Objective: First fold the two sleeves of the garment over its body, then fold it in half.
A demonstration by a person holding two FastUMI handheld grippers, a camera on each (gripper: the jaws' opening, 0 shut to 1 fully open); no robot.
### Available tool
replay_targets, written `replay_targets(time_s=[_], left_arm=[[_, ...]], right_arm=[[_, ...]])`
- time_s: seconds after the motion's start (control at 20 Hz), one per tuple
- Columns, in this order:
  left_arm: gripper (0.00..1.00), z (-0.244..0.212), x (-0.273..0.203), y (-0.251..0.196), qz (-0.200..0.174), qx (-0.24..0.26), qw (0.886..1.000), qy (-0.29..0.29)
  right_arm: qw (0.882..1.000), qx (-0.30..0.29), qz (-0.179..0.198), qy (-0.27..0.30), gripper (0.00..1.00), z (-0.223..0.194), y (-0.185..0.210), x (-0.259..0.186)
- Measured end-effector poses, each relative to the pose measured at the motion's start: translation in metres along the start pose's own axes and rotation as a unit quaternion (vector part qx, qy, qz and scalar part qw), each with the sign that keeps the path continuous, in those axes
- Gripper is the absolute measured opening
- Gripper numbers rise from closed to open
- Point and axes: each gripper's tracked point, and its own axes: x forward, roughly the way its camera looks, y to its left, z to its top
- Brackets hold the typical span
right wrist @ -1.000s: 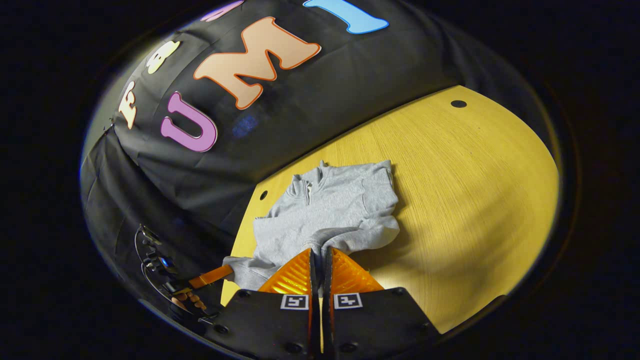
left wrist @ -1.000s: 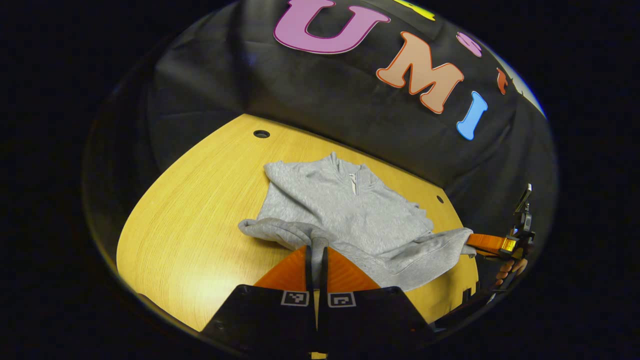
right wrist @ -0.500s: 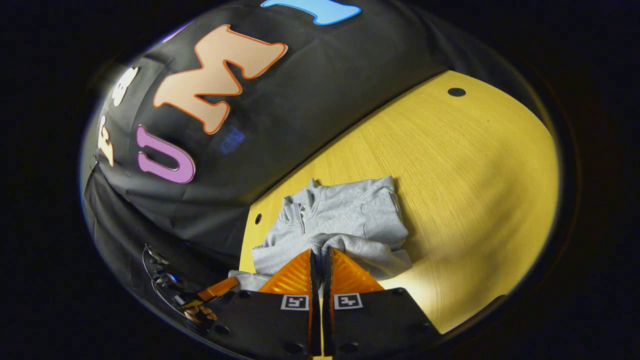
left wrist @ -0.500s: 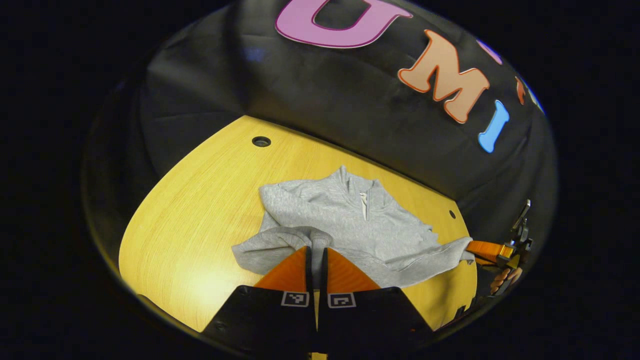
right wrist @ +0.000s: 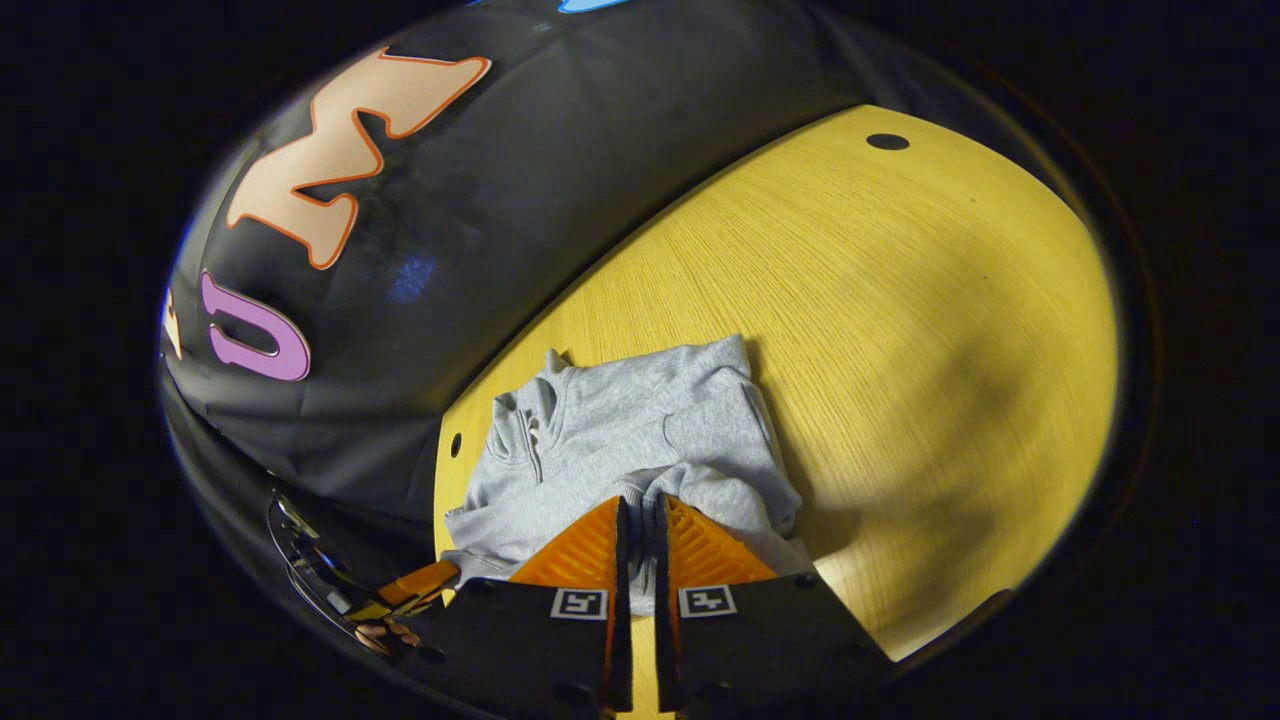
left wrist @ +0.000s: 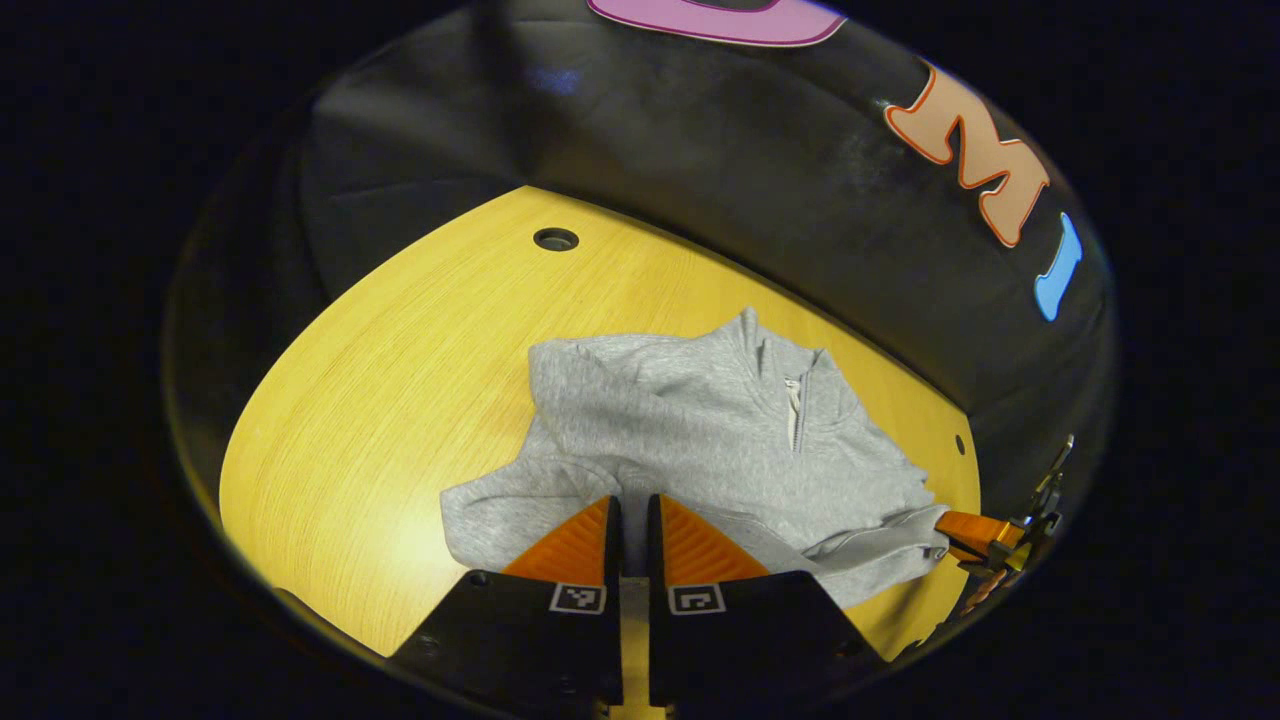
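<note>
Yellow wood-grain bench (left wrist: 400, 380) under black cloth booth wall (left wrist: 700, 150), grey zip-neck sweatshirt (left wrist: 690, 440) spread flat, left tongs (left wrist: 628, 520) and right tongs (right wrist: 638, 525) each clenched on its hem.

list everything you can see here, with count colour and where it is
garment: 1, grey, zip collar, lying mid-table, collar toward the wall
table: 1, yellow wood grain, under the garment
table holes: 2 seen, dark, near the table's far edge
booth wall: 1, black cloth, behind the table
left gripper: 1, at the garment's near edge, cloth between its close-set fingers
right gripper: 1, at the garment's near edge on the other side, cloth between its fingers
hand: 1, holding the left gripper, low in the right gripper view
</note>
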Motion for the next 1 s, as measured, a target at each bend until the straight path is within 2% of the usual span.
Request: replay_targets(time_s=[0.05, 0.1, 0.15, 0.25, 0.4, 0.45, 0.5, 0.8, 0.9, 1.0], left_arm=[[0.11, 0.002, 0.002, -0.001, 0.003, 0.001, 1.0, -0.001], [0.15, 0.004, 0.004, -0.001, 0.006, 0.004, 1.0, -0.005], [0.17, 0.008, 0.004, -0.001, 0.009, 0.01, 1.0, -0.013], [0.33, 0.019, 0.003, -0.006, 0.005, 0.024, 0.999, -0.034], [0.98, 0.029, -0.004, -0.005, 0.02, 0.051, 0.997, -0.061], [0.96, 0.033, -0.01, -0.001, 0.032, 0.062, 0.995, -0.075], [0.96, 0.041, -0.015, 0.0, 0.04, 0.071, 0.992, -0.094], [0.95, 0.066, -0.066, -0.001, 0.066, 0.123, 0.973, -0.181], [0.95, 0.067, -0.085, -0.006, 0.064, 0.136, 0.968, -0.202], [0.95, 0.066, -0.105, -0.009, 0.062, 0.15, 0.962, -0.22]], right_arm=[[1.0, 0.002, -0.001, -0.002, 0.1, 0.002, 0.001, 0.005], [1.0, 0.003, 0.003, -0.005, 0.17, 0.005, 0.003, 0.004], [1.0, -0.001, 0.0, -0.012, 0.2, 0.011, 0.003, 0.0], [1.0, -0.015, 0.002, -0.026, 0.33, 0.017, 0.006, 0.004], [0.998, -0.04, 0.003, -0.044, 1.0, 0.022, 0.013, -0.007], [0.997, -0.056, 0.001, -0.056, 0.93, 0.024, 0.013, -0.01], [0.995, -0.073, -0.001, -0.069, 0.98, 0.026, 0.014, -0.015], [0.979, -0.151, -0.003, -0.141, 0.98, 0.037, 0.033, -0.059], [0.967, -0.184, -0.011, -0.173, 0.98, 0.041, 0.036, -0.079], [0.949, -0.234, -0.021, -0.213, 0.97, 0.045, 0.041, -0.103]])
